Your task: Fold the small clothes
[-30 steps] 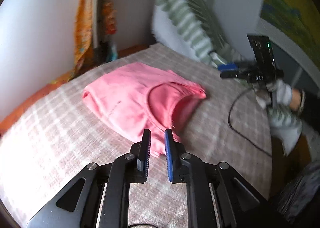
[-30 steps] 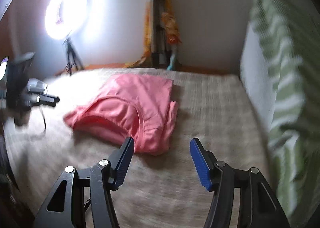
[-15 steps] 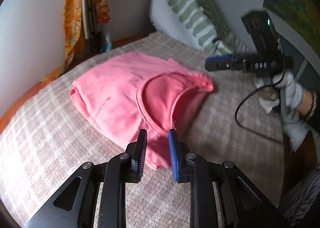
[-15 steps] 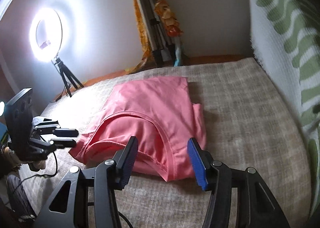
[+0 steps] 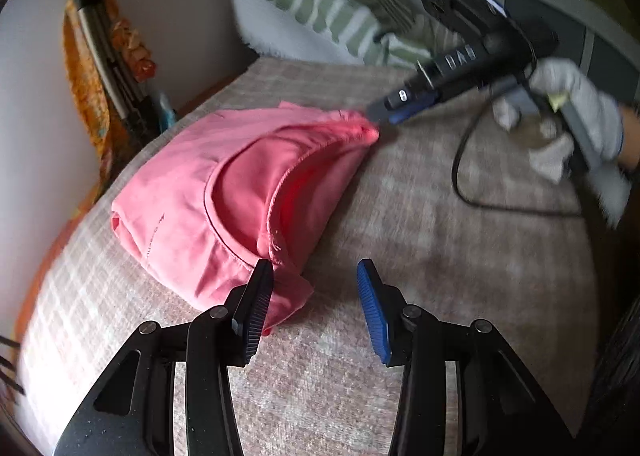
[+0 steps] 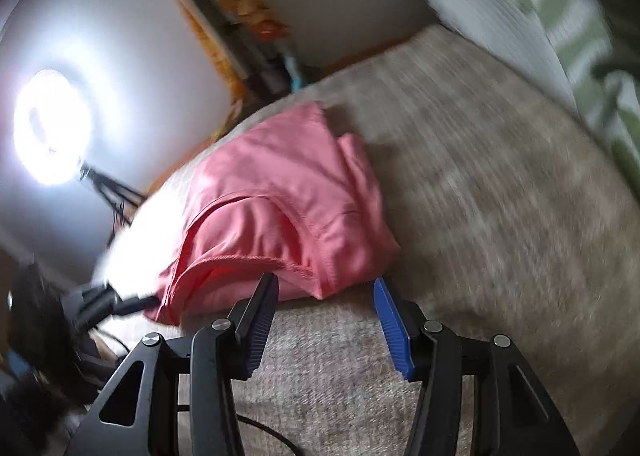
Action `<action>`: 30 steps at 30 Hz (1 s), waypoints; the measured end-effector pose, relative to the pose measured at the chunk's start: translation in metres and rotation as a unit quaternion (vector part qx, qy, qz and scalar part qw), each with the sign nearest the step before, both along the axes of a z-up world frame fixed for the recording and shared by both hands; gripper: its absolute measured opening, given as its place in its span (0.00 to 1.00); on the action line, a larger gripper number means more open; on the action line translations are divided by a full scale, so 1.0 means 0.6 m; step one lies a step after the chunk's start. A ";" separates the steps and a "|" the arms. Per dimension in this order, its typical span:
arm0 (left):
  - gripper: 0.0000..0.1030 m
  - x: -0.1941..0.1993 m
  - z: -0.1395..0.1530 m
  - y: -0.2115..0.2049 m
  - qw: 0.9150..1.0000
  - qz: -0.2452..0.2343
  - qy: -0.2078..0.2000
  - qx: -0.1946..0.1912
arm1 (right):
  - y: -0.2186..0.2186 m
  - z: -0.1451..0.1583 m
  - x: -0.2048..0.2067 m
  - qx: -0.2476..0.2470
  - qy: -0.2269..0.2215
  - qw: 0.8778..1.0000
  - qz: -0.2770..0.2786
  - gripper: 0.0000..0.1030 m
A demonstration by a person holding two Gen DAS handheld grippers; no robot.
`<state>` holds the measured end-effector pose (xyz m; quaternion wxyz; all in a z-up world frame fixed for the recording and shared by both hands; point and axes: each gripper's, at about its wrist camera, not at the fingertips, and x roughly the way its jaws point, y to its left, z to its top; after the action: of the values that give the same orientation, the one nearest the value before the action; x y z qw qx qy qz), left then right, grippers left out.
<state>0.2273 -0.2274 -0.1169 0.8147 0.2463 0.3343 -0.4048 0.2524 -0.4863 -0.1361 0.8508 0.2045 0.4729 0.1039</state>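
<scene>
The 2 grippers reach for the pink top (image 5: 224,192) on the bed (image 5: 440,256). The left gripper (image 5: 316,304) has just been opening, nothing inside. The right gripper (image 6: 324,316) gapes empty. Next, each must pinch a corner.

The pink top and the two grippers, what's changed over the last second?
Both grippers came down to the pink top's near corners. The left gripper has just been opening, jaws now around one corner, not clamped. The right gripper, open, reached the other corner. The top lies folded on the checked blanket as before.
</scene>
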 end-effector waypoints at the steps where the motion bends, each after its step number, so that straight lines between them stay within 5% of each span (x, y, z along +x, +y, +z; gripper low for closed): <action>1: 0.41 0.000 -0.004 -0.003 1.000 0.000 -0.007 0.010 | -0.001 -0.005 0.004 0.007 0.008 1.000 -0.003 0.51; 5: 0.40 0.014 -0.020 -0.006 0.999 0.011 -0.014 0.035 | 0.006 -0.012 0.015 0.025 0.019 0.999 0.004 0.30; 8: 0.16 0.026 -0.026 0.000 0.999 0.017 -0.009 0.035 | 0.010 -0.008 0.021 0.026 0.023 0.999 0.006 0.06; 11: 0.08 0.045 -0.019 0.018 0.999 0.020 0.025 0.001 | 0.006 0.004 0.025 0.032 0.020 0.999 0.001 0.02; 17: 0.07 0.058 -0.002 0.046 0.996 0.010 0.072 -0.059 | -0.007 0.039 0.030 0.042 0.008 0.999 0.001 0.01; 22: 0.07 0.054 -0.021 0.042 0.994 -0.003 0.100 -0.040 | 0.005 0.005 0.040 -0.050 0.043 0.998 0.000 0.02; 25: 0.10 0.048 -0.019 0.044 0.994 0.004 0.100 -0.040 | 0.013 0.004 0.035 -0.063 0.044 0.997 0.010 0.15; 26: 0.10 0.044 -0.014 0.046 0.994 0.005 0.101 -0.048 | 0.018 0.009 0.030 -0.068 0.040 0.997 0.014 0.31; 27: 0.11 0.043 -0.011 0.049 0.994 0.007 0.099 -0.052 | 0.025 0.016 0.024 -0.082 0.032 0.996 0.016 0.36; 30: 0.24 0.035 0.002 0.056 0.993 0.019 0.096 -0.064 | 0.041 0.039 0.007 -0.112 0.014 0.993 0.022 0.36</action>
<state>0.2482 -0.1937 -0.1156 0.8005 0.1473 0.3888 -0.4318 0.2567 -0.4617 -0.1125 0.8589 0.0990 0.4980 0.0664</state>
